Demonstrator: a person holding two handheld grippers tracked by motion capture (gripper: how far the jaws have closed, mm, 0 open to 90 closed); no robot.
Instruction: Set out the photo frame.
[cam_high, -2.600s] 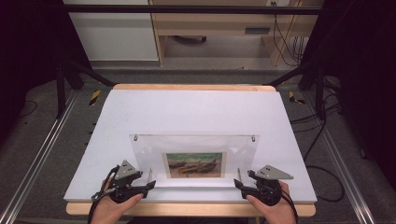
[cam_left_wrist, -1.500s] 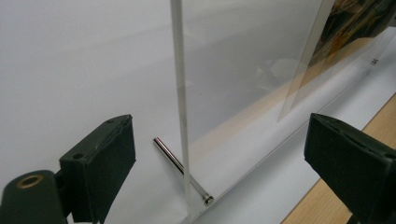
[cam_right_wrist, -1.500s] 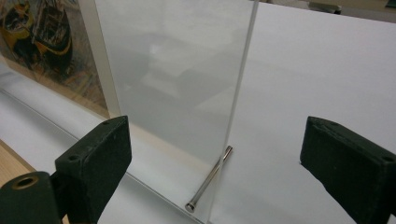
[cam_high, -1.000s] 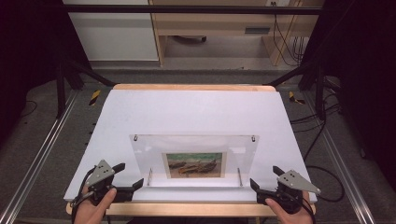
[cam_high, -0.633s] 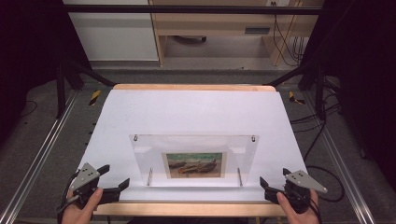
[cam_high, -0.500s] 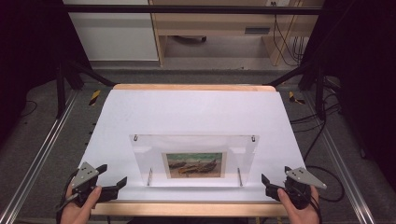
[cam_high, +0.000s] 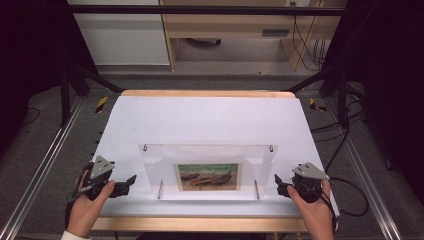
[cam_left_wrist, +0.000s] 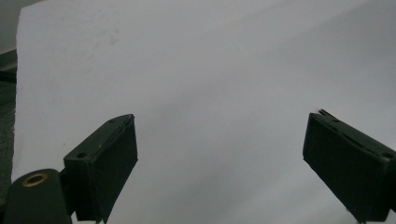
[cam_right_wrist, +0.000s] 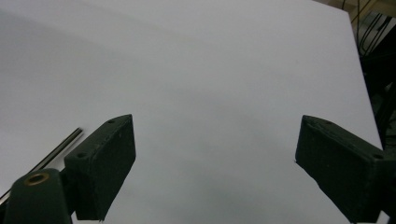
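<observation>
A: Where was the picture frame (cam_high: 207, 171)?

B: It lay on the white counter (cam_high: 210, 120), toward the near edge and about midway across. It was a clear sheet with a small painting of boats (cam_high: 207, 176) at its middle. Two small fittings sat at its far corners, and two metal pegs (cam_high: 160, 189) showed near its front edge.

A: Which way did its long side run?

B: Left to right across the counter, in line with the wooden front edge (cam_high: 200, 224). The painting was wider than tall too, and it read upright from the person's side.

A: And the hand-held grippers?

B: The left hand-held gripper (cam_high: 131, 179) sat just left of the frame, near its front left corner, jaws aimed right at the sheet's edge. From above I saw no contact. In the left gripper view (cam_left_wrist: 219, 154) the jaws stood wide apart, with bare white counter between them.

A: The right one?

B: The right hand-held gripper (cam_high: 276, 182) sat just right of the frame, jaws aimed left at the frame's right edge. In the right gripper view (cam_right_wrist: 215, 154) its jaws were also spread wide and held nothing. They had just been closing a little. A thin metal rod (cam_right_wrist: 44, 158) showed at the left of that view.

A: So the frame lay between the two?

B: Yes, with one at each short end, both low over the counter.
</observation>
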